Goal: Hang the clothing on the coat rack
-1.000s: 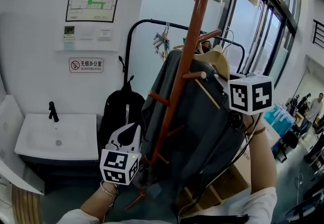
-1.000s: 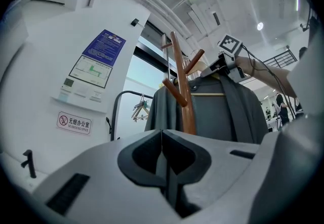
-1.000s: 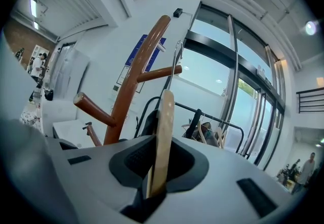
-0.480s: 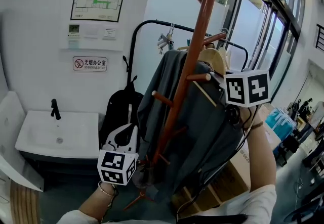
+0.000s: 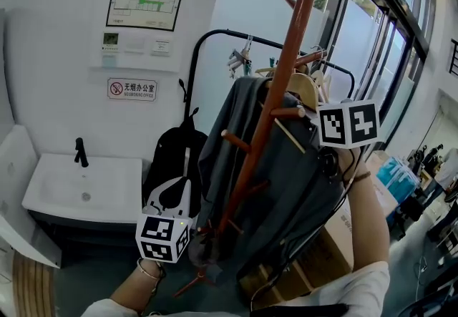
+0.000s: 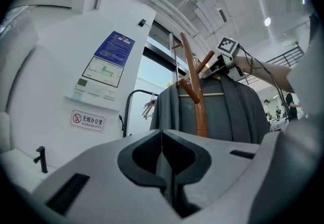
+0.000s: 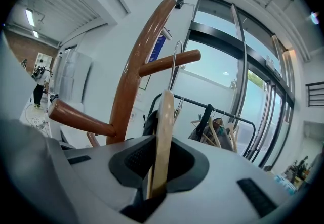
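The brown wooden coat rack stands in the middle of the head view, its pegs pointing outward. A grey garment hangs on a pale wooden hanger right against the pole. My right gripper is shut on the hanger. The hanger's metal hook rises beside an upper peg. Lower left, my left gripper is shut on a fold of the grey garment. The left gripper view shows the garment draped behind the rack.
A black backpack hangs behind the rack. A white sink is at the left wall. A black garment rail carries spare hangers. Cardboard boxes sit at the lower right, with tall glass windows beyond.
The right gripper with the hanger has drifted a little closer to the rack's pole. The left gripper has shifted slightly, still pinching the garment.
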`<state>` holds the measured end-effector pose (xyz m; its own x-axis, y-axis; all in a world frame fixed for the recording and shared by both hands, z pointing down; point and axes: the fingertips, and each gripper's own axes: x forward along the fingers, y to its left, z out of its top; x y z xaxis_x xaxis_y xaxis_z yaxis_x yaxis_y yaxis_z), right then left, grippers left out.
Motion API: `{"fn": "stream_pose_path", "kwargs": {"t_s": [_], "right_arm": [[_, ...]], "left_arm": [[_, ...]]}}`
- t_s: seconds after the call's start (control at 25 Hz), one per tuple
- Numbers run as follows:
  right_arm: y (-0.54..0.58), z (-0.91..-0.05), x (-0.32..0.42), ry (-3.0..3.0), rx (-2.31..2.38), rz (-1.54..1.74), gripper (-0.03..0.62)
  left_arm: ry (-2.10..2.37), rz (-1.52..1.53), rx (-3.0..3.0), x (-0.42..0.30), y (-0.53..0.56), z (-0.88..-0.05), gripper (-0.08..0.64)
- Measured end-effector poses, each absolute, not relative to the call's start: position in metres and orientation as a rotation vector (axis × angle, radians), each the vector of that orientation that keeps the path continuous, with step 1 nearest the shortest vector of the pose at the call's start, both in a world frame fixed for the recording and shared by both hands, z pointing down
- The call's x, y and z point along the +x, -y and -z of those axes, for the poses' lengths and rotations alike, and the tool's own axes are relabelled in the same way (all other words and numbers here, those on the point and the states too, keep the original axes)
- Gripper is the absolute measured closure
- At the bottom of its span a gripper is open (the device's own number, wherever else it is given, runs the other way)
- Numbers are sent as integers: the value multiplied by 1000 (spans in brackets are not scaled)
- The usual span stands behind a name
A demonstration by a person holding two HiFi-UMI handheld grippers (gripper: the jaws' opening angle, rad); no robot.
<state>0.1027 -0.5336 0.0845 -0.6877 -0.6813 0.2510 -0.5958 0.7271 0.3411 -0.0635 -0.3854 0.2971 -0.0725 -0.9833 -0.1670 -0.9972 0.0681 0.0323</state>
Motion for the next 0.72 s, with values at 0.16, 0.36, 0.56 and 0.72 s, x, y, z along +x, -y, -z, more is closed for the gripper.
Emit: {"fn": "stream_pose_path", "kwargs": {"t_s": [0.16,0.36,0.56,0.72], "right_arm": [[534,-91,100,2574,969,321,526],[531,-98,95,2575,946,320,526],[531,-102,94,2576,940,306,526],[527,-107,89,2591,909,304,525]], "left_arm": [[-2227,-207,-2067,-65,385,-301,548],[-2232,-203,-2070,-66,385,-304,548],[-2234,-195,-2077,-67,385,-306,548],[-2239,-193,-2078,-67,386,-309,548]]}}
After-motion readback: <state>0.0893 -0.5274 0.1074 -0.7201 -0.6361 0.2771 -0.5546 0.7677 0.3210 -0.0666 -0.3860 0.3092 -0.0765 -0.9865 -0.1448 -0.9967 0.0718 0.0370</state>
